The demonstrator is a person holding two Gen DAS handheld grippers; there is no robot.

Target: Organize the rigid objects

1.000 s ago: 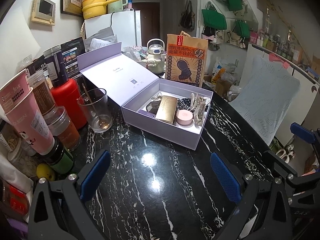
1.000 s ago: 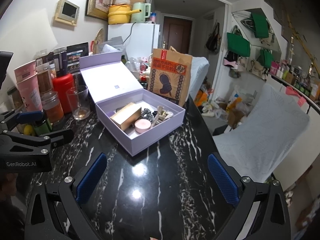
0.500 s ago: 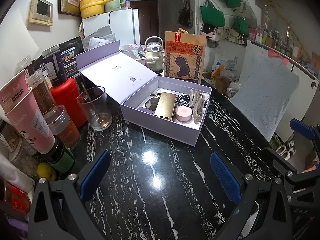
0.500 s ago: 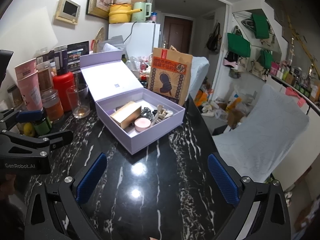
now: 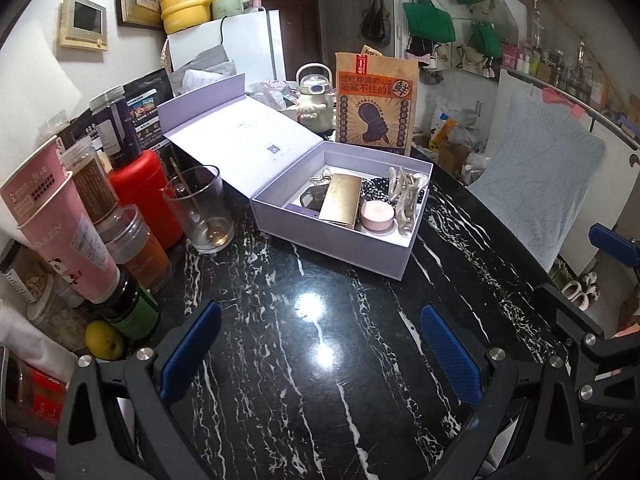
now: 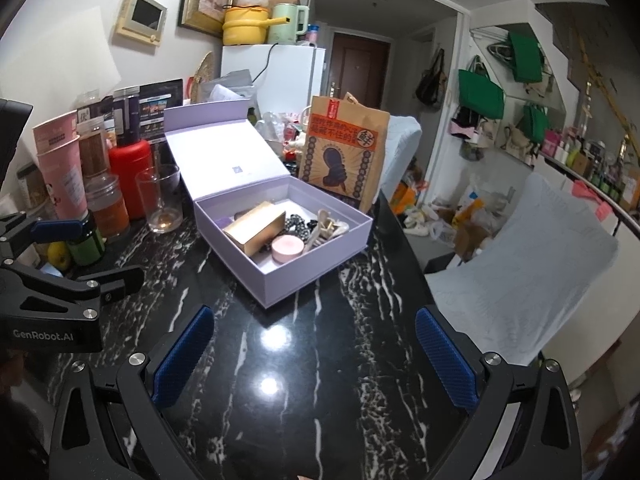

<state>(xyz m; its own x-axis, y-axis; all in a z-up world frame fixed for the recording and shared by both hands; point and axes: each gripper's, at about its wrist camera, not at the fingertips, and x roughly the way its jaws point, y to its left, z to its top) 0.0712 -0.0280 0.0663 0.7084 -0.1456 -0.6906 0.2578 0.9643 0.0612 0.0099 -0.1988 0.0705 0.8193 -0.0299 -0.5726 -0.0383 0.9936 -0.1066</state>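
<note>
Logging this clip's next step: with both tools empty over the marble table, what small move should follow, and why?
Probably ease the left tool forward to the lavender box's raised lid to fold it shut. The gold case, pink jar and hair claws already lie inside, the table ahead is bare, and both tools are open.

Both wrist views look forward low over the tabletop (image 5: 320, 360), left beside right, sharing the far box (image 6: 304, 264).

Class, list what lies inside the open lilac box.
Inside the lilac box: a gold case, pink round tin, beige hair clips, black beaded item. Things beneath the case are mostly hidden.
</note>
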